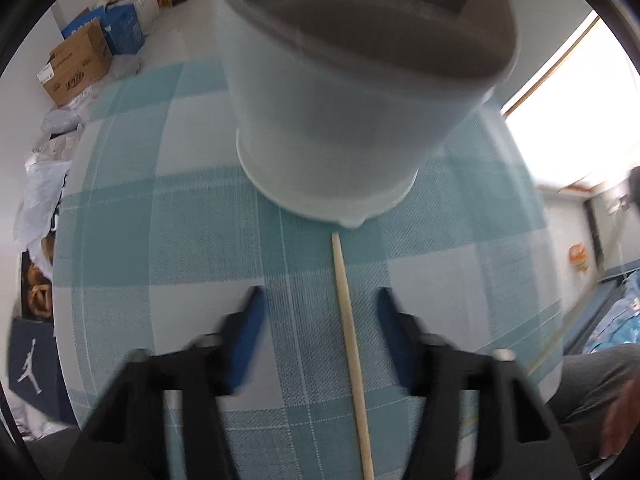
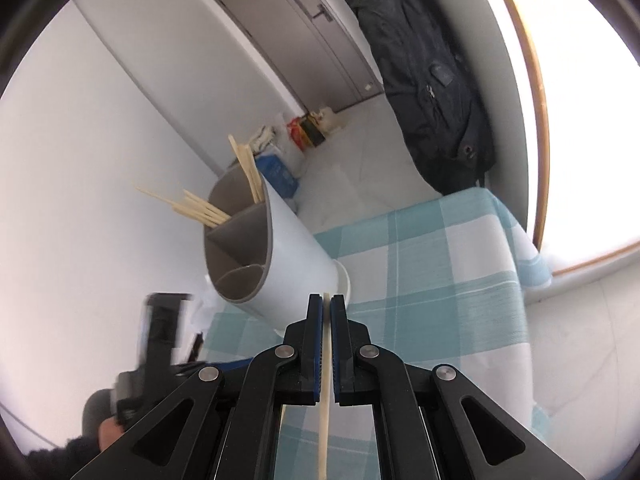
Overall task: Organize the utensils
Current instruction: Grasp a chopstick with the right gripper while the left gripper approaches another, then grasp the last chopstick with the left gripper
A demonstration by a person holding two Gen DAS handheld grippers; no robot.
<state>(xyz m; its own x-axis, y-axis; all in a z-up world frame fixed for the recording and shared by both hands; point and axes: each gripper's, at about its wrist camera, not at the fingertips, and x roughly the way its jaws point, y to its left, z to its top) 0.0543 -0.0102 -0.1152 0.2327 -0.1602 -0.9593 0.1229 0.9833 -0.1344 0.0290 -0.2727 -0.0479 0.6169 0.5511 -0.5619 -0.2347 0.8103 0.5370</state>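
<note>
A pale utensil holder [image 1: 340, 120] with a grey divided inside stands on the checked tablecloth, close ahead of my left gripper [image 1: 320, 316]. The left gripper is open, with one wooden chopstick [image 1: 350, 340] lying on the cloth between its fingers. In the right wrist view the holder [image 2: 280, 256] shows several chopsticks [image 2: 200, 208] in its far compartments. My right gripper [image 2: 326, 312] is shut on a single chopstick [image 2: 324, 400], just in front of the holder's base. The left gripper [image 2: 160, 344] shows blurred at the lower left.
The blue and white checked tablecloth [image 1: 160, 240] covers the table [image 2: 440, 264]. Cardboard boxes [image 1: 76, 64] and bags lie on the floor beyond the table's left side. A dark backpack [image 2: 432, 92] hangs by the window at the table's far corner.
</note>
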